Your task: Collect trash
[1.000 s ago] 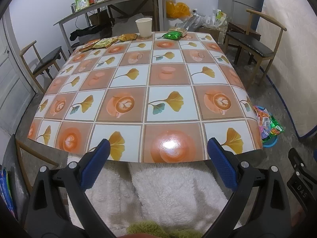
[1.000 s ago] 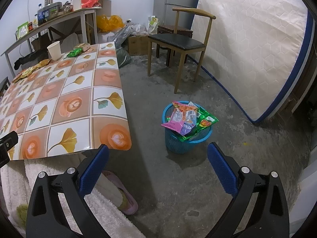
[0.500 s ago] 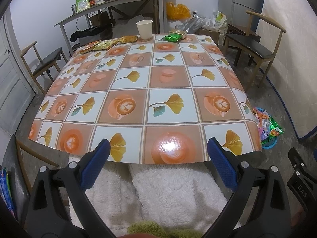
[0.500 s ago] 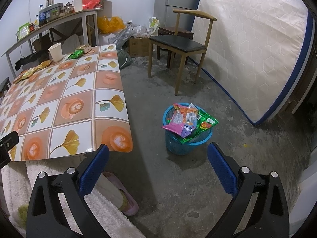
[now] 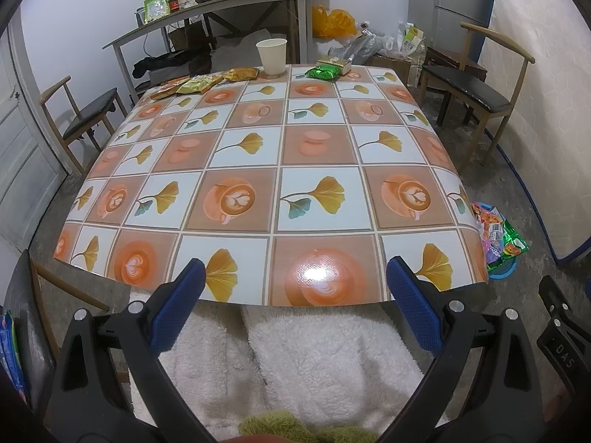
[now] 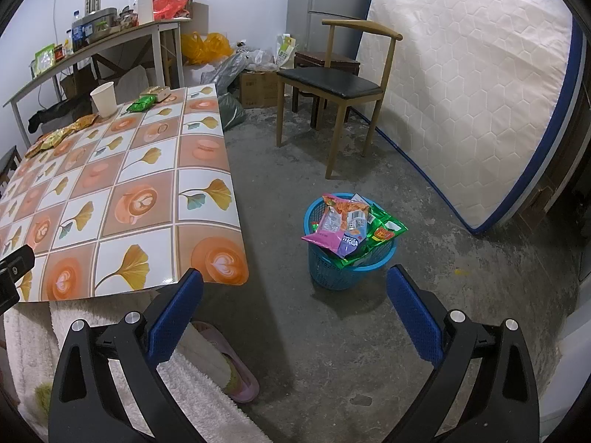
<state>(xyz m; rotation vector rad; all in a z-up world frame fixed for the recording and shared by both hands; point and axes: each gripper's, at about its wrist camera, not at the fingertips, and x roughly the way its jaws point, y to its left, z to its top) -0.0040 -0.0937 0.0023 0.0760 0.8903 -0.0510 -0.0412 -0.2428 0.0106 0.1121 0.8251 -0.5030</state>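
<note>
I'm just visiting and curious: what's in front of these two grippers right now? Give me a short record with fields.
left gripper: open, empty, near table edge
right gripper: open, empty, above the floor
table: patterned cloth
trash on table: green packet, yellow packets, all at far edge
paper cup: upright, far edge
blue basket: on floor right of table, wrappers heaped over the rim
chair: beyond the basket
</note>
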